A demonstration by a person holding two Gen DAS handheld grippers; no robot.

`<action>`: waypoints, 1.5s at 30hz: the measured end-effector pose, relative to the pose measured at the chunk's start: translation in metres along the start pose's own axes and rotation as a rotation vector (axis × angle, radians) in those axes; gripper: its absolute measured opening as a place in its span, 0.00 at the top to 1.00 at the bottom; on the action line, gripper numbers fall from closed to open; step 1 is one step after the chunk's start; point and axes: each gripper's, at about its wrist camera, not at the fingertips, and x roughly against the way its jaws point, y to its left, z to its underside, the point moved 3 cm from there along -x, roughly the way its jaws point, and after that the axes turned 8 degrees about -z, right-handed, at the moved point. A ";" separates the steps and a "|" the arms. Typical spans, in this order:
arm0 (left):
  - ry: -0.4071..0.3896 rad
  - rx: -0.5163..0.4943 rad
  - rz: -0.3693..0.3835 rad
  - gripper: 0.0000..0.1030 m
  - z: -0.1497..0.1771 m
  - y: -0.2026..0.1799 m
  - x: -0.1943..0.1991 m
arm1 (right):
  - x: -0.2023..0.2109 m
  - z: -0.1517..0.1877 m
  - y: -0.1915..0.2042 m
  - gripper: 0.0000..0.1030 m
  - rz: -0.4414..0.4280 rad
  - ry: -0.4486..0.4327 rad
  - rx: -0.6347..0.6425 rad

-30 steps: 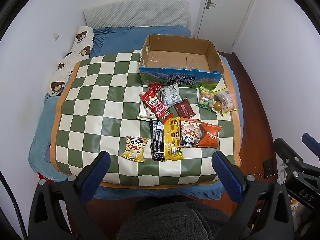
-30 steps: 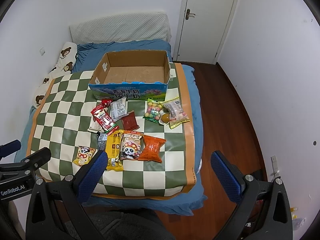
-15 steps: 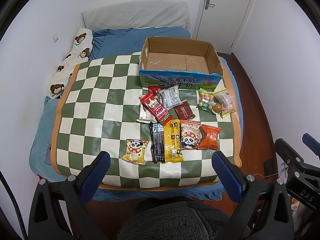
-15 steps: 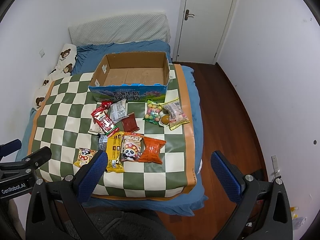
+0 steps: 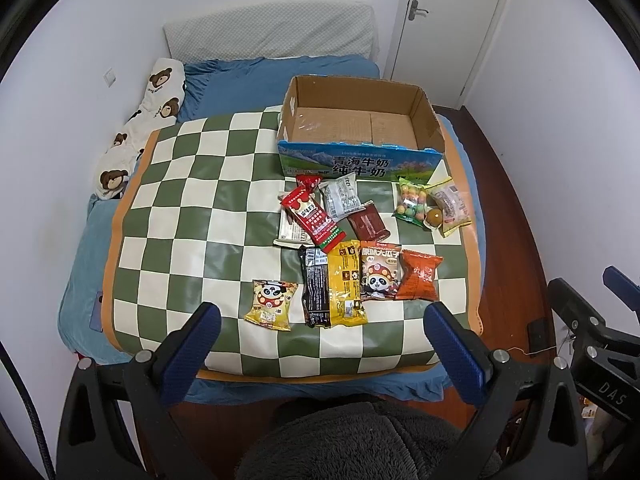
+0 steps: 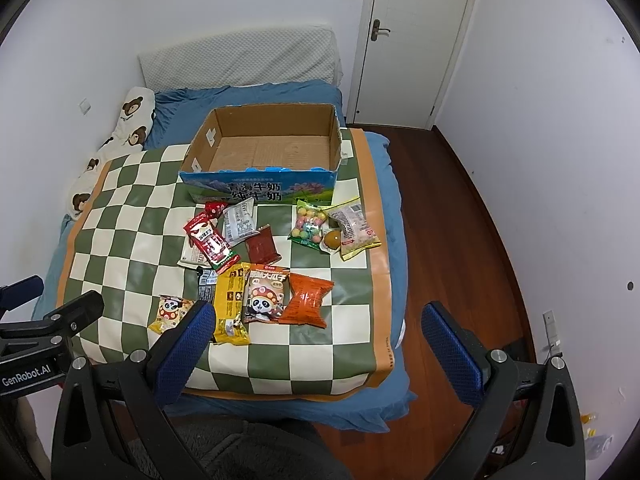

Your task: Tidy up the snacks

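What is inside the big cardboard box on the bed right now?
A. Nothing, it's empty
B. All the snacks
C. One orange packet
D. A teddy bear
A: the cardboard box shows only its bare brown floor, while the snack packets, like the orange packet, lie on the checkered mat in front of it.

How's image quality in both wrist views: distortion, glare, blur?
Left wrist view: strong fisheye bending, black corners, soft sheen on the checkered mat, snack packets sharp. Right wrist view: same curved walls and door, slight gloss on the wood floor, box lettering crisp, no motion blur.
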 end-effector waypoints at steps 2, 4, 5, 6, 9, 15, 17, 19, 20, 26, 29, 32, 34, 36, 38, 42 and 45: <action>0.000 -0.001 0.001 0.00 -0.002 0.000 -0.001 | 0.002 0.000 0.001 0.00 -0.002 -0.003 0.001; -0.001 0.000 -0.001 0.00 0.000 0.000 0.000 | 0.003 -0.001 0.001 0.00 -0.003 -0.003 0.001; 0.000 0.000 0.000 0.00 0.000 0.000 0.000 | 0.003 0.000 0.001 0.00 -0.004 -0.002 0.000; 0.001 0.000 -0.001 0.00 0.000 0.000 0.000 | 0.003 -0.001 0.001 0.00 -0.005 -0.002 -0.002; 0.002 -0.003 -0.002 0.00 -0.002 0.000 0.000 | 0.006 -0.002 0.002 0.00 -0.006 -0.005 -0.005; -0.001 -0.005 -0.005 0.00 -0.002 -0.001 0.001 | 0.009 -0.001 0.001 0.00 -0.013 -0.014 -0.008; -0.002 -0.005 -0.006 0.00 -0.002 -0.002 0.001 | 0.008 0.001 -0.001 0.00 -0.016 -0.014 -0.014; -0.003 -0.006 -0.006 0.00 -0.004 -0.001 0.000 | 0.007 0.002 -0.001 0.00 -0.017 -0.015 -0.017; -0.003 -0.007 -0.005 0.00 -0.002 -0.001 0.001 | 0.008 0.003 -0.001 0.00 -0.018 -0.016 -0.018; -0.005 -0.010 -0.004 0.00 -0.002 -0.001 0.002 | 0.009 0.003 -0.001 0.00 -0.015 -0.017 -0.018; -0.005 -0.006 -0.004 0.00 0.000 -0.001 0.002 | 0.009 0.004 -0.001 0.00 -0.015 -0.018 -0.018; -0.008 -0.008 -0.001 0.00 0.007 -0.002 0.004 | 0.009 0.005 -0.001 0.00 -0.022 -0.015 -0.023; -0.005 -0.002 -0.004 0.00 0.006 -0.002 -0.001 | 0.009 0.006 -0.002 0.00 -0.029 -0.008 -0.032; -0.011 0.015 -0.019 0.00 0.004 0.001 -0.013 | 0.004 0.007 -0.003 0.00 -0.036 -0.003 -0.045; 0.018 0.040 -0.034 0.00 0.003 0.005 -0.032 | -0.007 0.007 -0.007 0.00 -0.045 0.008 -0.069; 0.105 0.086 -0.019 0.00 0.003 0.011 -0.082 | -0.051 0.010 -0.013 0.00 -0.096 0.068 -0.129; 0.183 0.097 -0.020 0.00 0.005 0.010 -0.128 | -0.095 0.016 -0.017 0.00 -0.118 0.125 -0.159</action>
